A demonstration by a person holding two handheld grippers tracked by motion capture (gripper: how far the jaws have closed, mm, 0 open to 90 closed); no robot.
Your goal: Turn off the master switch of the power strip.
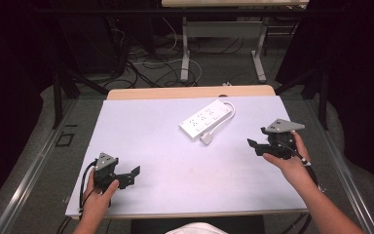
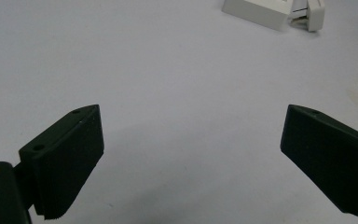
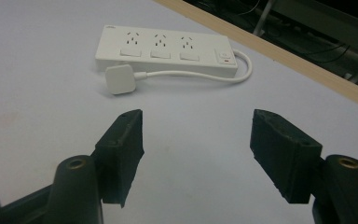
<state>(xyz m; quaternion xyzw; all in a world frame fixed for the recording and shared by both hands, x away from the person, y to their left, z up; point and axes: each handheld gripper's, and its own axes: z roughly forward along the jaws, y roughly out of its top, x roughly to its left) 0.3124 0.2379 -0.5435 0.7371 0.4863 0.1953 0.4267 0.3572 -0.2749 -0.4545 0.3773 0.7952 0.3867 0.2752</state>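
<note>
A white power strip (image 1: 207, 118) (image 3: 165, 48) lies on the pale table (image 1: 165, 161), toward the far middle. Its white cable loops round one end and runs back along the strip to a white plug (image 1: 206, 138) (image 3: 120, 79) lying beside it. A corner of the strip (image 2: 256, 9) and the plug (image 2: 310, 11) sit at the top of the left gripper view. My left gripper (image 1: 135, 174) (image 2: 191, 158) rests near the front left of the table, open and empty. My right gripper (image 1: 254, 141) (image 3: 198, 149) hovers at the right, open, jaws pointing toward the strip.
The table's wooden far edge (image 1: 190, 91) borders the pale cover. Beyond it stand another table's metal legs (image 1: 185, 58) and tangled cables (image 1: 146, 63) on the floor. A metal rail (image 1: 34, 165) runs along the left side.
</note>
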